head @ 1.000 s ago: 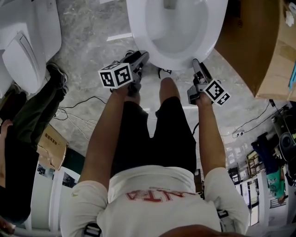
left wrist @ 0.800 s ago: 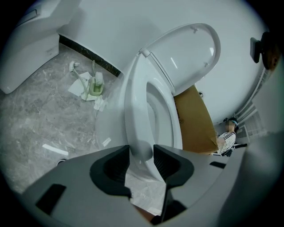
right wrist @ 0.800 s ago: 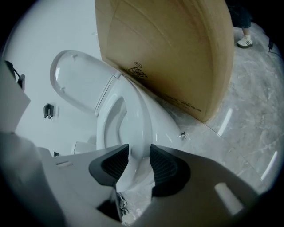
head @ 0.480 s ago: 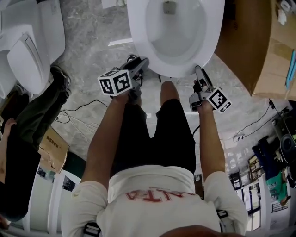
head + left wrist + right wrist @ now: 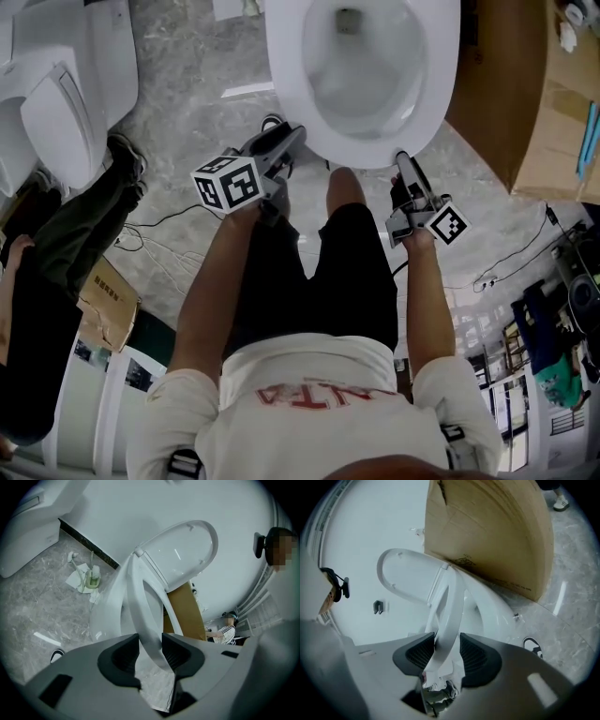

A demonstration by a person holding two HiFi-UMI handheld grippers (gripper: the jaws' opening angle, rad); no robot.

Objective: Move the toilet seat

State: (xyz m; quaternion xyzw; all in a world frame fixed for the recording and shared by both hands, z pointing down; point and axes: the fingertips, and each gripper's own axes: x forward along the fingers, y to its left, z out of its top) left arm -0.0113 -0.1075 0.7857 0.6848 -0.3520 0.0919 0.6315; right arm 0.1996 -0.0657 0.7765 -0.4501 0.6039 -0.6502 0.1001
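Note:
The white toilet (image 5: 286, 84) stands in front of me with its lid (image 5: 183, 555) up against the wall. The toilet seat (image 5: 140, 602) is tilted up off the bowl. My left gripper (image 5: 291, 138) is at the seat's front left. The rim runs between its jaws in the left gripper view (image 5: 150, 644), and both pads press on it. My right gripper (image 5: 401, 161) is at the front right. The seat rim (image 5: 450, 606) lies between its opening jaws (image 5: 447, 644), against one pad with a thin gap at the other.
A second toilet (image 5: 56, 103) stands at the left, with a bystander's legs (image 5: 84, 216) beside it. A large cardboard box (image 5: 525, 84) stands close on the right. Cables (image 5: 159, 234) trail over the marble floor. A bottle and rags (image 5: 91, 578) lie by the wall.
Both grippers have slid a little lower in the head view, the right one down and to the right, and both stay at the seat's front rim. More of the bowl shows.

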